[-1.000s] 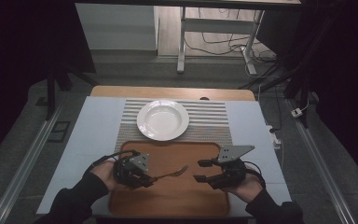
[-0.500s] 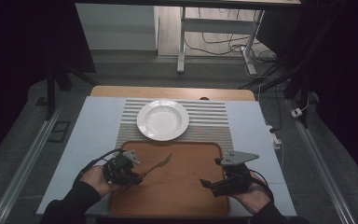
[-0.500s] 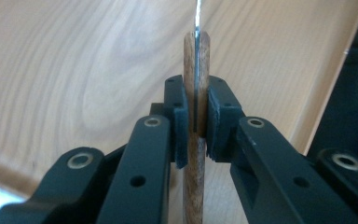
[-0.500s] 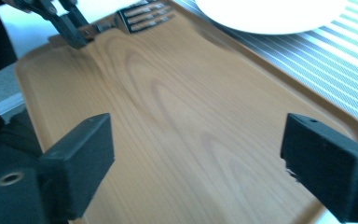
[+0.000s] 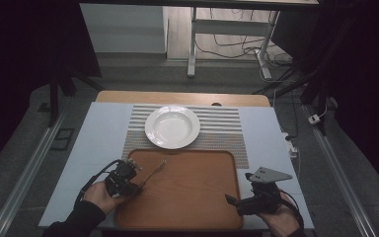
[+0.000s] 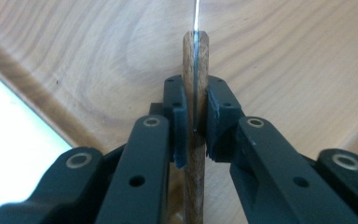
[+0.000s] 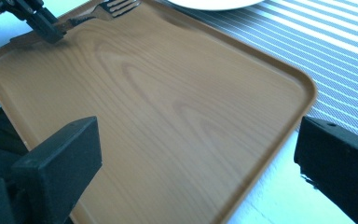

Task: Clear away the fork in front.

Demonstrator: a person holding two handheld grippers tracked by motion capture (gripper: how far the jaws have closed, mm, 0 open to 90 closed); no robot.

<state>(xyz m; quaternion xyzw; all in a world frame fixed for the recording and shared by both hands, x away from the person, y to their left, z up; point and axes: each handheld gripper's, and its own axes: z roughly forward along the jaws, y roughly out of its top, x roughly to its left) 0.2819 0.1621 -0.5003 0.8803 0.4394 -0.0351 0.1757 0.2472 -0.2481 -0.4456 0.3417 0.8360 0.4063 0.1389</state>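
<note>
Left gripper (image 6: 195,122) pads clamp the fork (image 6: 195,60) by its wooden handle, low over the tray's (image 5: 192,197) left side. Right gripper (image 7: 196,154) jaws have just opened wide, empty. Step: fork transfer. Next, probably: set it beside the plate (image 5: 172,127).
</note>
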